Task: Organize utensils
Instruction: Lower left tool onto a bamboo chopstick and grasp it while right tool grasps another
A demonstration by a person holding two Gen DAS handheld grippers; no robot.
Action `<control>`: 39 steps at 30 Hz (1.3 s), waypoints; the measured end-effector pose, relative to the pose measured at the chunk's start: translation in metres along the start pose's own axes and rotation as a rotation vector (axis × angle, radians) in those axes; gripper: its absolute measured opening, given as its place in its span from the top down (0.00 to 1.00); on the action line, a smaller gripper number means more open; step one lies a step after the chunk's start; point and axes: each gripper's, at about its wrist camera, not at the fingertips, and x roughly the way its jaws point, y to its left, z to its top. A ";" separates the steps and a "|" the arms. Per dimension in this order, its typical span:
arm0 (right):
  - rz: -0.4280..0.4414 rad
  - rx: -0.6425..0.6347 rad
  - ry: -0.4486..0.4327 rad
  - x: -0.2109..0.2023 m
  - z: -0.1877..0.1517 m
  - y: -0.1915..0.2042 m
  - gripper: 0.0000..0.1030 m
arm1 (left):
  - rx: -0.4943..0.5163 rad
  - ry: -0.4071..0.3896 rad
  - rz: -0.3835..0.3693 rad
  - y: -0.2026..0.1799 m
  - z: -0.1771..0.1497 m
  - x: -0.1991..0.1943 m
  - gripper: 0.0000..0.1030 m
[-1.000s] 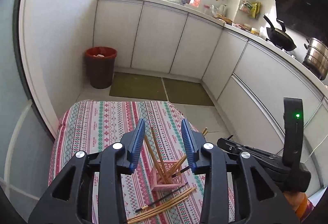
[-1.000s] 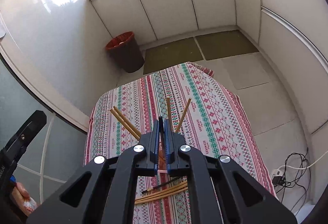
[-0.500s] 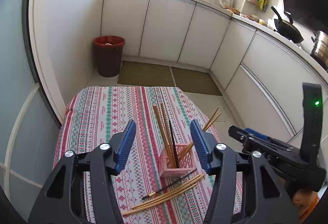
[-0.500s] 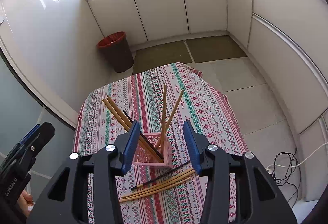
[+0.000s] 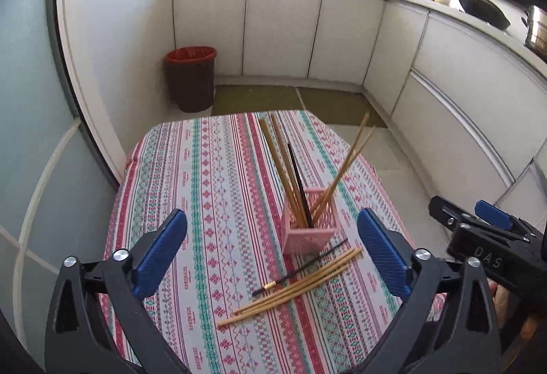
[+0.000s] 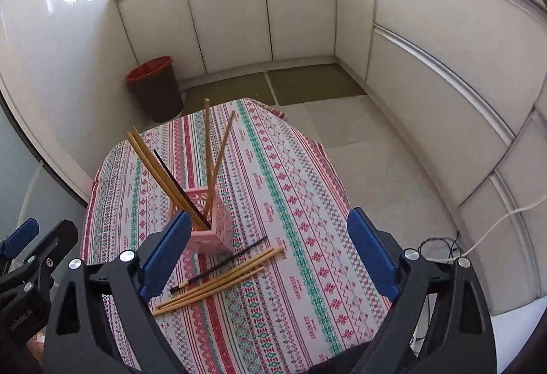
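A pink lattice holder (image 5: pixel 309 220) (image 6: pixel 208 223) stands on the striped tablecloth (image 5: pixel 218 175) (image 6: pixel 290 189), with several wooden chopsticks and one black chopstick (image 5: pixel 299 182) (image 6: pixel 181 189) leaning in it. In front of it lie loose wooden chopsticks (image 5: pixel 294 285) (image 6: pixel 218 281) and a black one (image 5: pixel 301 268) (image 6: pixel 222 264). My left gripper (image 5: pixel 271 242) hovers above and before the holder, its jaws opening wide, nothing between them. My right gripper (image 6: pixel 268 245) hangs over the loose chopsticks, its jaws also opening, empty. Each gripper shows at the edge of the other's view.
A red-lined waste bin (image 5: pixel 191 76) (image 6: pixel 154 86) stands on the floor past the table's far edge. White cabinets (image 5: pixel 280 25) line the walls, with a wok (image 5: pixel 478 8) on the counter. A cable (image 6: pixel 444 247) lies on the floor at the right.
Both grippers opened from nearly shut to wide and drew back and down from the holder. The black chopstick now stands in the holder.
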 end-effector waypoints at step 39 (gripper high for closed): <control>-0.045 0.781 0.040 0.072 -0.118 -0.231 0.08 | 0.545 0.512 -0.434 -0.132 -0.114 0.208 0.12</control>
